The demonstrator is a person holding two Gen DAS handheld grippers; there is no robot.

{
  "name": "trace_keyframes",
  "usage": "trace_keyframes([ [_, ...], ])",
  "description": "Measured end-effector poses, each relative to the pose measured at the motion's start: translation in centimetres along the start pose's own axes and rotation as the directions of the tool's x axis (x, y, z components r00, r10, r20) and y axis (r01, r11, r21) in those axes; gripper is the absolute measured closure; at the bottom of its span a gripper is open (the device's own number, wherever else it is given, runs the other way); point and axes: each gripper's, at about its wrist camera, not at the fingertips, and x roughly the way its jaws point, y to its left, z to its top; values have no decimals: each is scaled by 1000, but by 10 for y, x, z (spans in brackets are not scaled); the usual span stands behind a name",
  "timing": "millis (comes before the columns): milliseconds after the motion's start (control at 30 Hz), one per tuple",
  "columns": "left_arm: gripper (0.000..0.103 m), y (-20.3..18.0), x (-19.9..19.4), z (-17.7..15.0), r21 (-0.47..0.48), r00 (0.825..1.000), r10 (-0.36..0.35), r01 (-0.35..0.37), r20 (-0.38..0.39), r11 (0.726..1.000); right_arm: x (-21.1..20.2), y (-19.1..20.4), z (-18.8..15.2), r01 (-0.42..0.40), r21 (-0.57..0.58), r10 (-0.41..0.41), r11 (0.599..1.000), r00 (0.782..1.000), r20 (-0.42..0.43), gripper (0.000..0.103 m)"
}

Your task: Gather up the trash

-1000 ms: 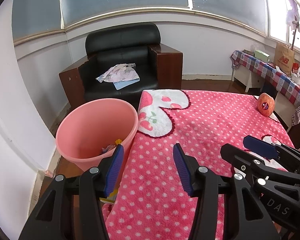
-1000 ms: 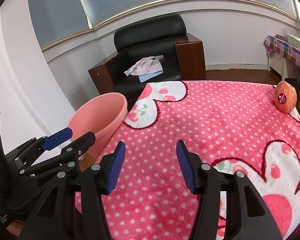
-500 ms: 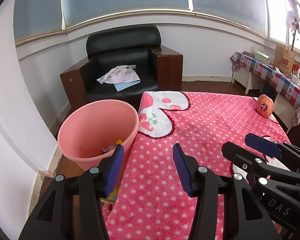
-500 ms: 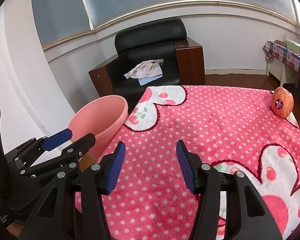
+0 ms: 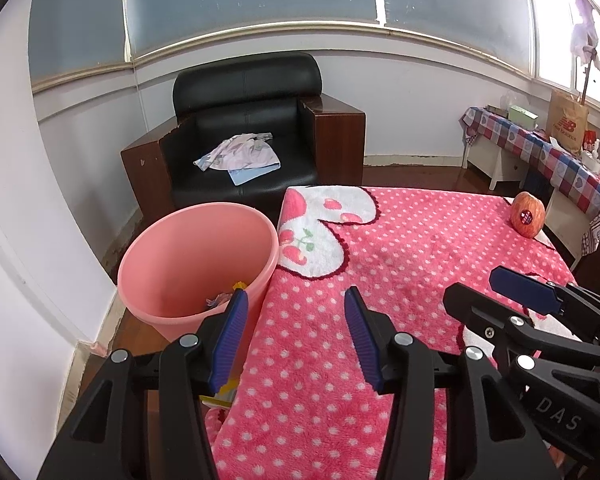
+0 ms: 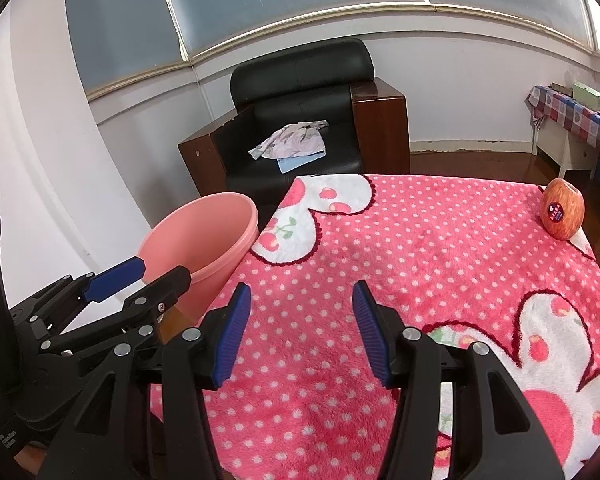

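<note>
Left wrist view looks straight into the pink bin [image 5: 172,264], which stands on the floor against the table's left edge; scraps of trash [image 5: 224,296] lie at its bottom, and a yellow scrap [image 5: 224,390] shows just below the left claw's left finger, at the cloth's hanging edge. Whether that scrap is loose on the floor cannot be told. The left claw [image 5: 294,340] hovers over the table's near-left corner, beside the bin rim, jaws apart with nothing between them. The right claw [image 6: 298,332] hangs beside it over the pink dotted cloth [image 6: 420,264], jaws also apart and empty.

On the cloth no wrapper or litter shows. Only an apple [image 6: 562,208] with a sticker stands at the far right corner, well away from both claws; it looks whole, more fruit than trash. Beyond the table sits a black armchair [image 5: 252,132] with folded cloths on its seat.

My reading: a drop into the bin is done and the hands are free. Next calls for finding what is left to collect, perhaps the yellow scrap by the bin, and reaching down for it with an open claw.
</note>
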Motion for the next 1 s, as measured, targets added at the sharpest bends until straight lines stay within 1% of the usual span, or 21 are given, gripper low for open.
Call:
trace_keyframes([
  [1000, 54, 1, -5, 2, -5, 1000, 2, -2, 6, 1000, -5, 2, 0, 5, 1, -5, 1000, 1000, 6, 49],
])
